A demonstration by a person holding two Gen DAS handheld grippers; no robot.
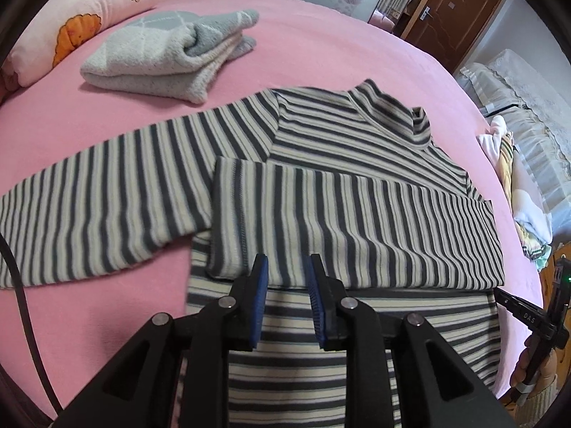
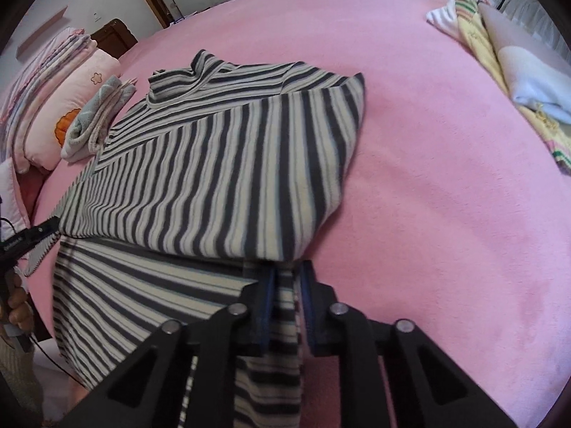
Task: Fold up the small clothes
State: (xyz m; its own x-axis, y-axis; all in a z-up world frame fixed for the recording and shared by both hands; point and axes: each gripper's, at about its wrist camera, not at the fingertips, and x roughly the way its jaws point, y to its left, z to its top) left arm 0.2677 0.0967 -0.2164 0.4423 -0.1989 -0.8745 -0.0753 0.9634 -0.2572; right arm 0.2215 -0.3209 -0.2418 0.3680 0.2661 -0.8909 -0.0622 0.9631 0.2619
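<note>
Left wrist cam looks steeply down past its own jaws, close over the striped shirt (image 1: 357, 192) on the pink bed (image 1: 321, 42), facing the folded sweater (image 1: 167, 53). Right wrist cam, equally close, sees the same shirt (image 2: 221, 178), sweater (image 2: 96, 121), bed (image 2: 446, 178).

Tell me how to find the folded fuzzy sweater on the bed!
Look at the pink bed. Beyond the striped shirt, beside the pink pillow, sits the folded sweater. It is grey and cream with a diamond pattern, not striped.
</note>
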